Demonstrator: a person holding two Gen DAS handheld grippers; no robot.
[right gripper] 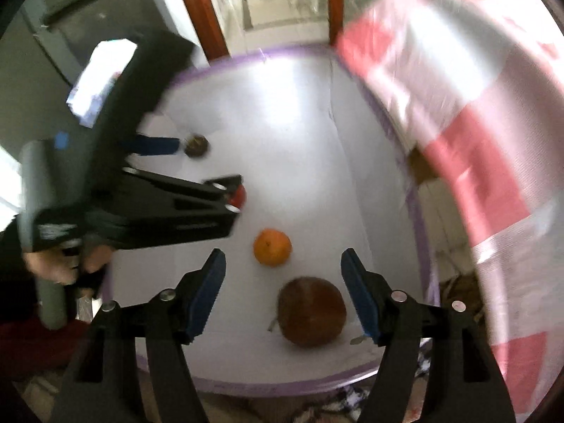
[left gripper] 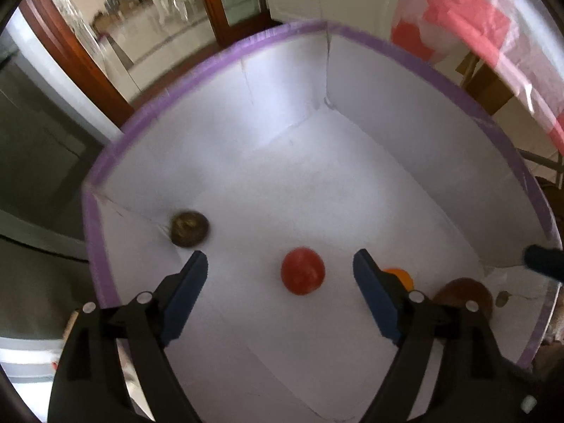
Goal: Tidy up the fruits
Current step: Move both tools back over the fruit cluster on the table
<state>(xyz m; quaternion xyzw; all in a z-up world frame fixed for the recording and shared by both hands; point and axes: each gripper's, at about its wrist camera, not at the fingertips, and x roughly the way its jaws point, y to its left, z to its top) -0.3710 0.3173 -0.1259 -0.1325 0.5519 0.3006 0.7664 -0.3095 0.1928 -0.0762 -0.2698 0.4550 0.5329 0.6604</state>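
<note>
Below, inside the white box (left gripper: 405, 112), a red tomato (left gripper: 302, 270) is framed by the wide-open left gripper (left gripper: 280, 264); likely soft, best pinched gently across its middle. Opposite, a brown fruit (right gripper: 312, 312) is straddled, untouched, by the parted right gripper (right gripper: 283, 264).

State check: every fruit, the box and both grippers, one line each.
left gripper: open, nothing held
right gripper: open, nothing held
red fruit: loose on the box floor, between the left gripper's fingers, untouched
orange: loose on the floor, ahead of the right gripper
big brown fruit: on the floor between the right gripper's fingers, untouched
small dark fruit: near the wall, blurred
white box: open on top
</note>
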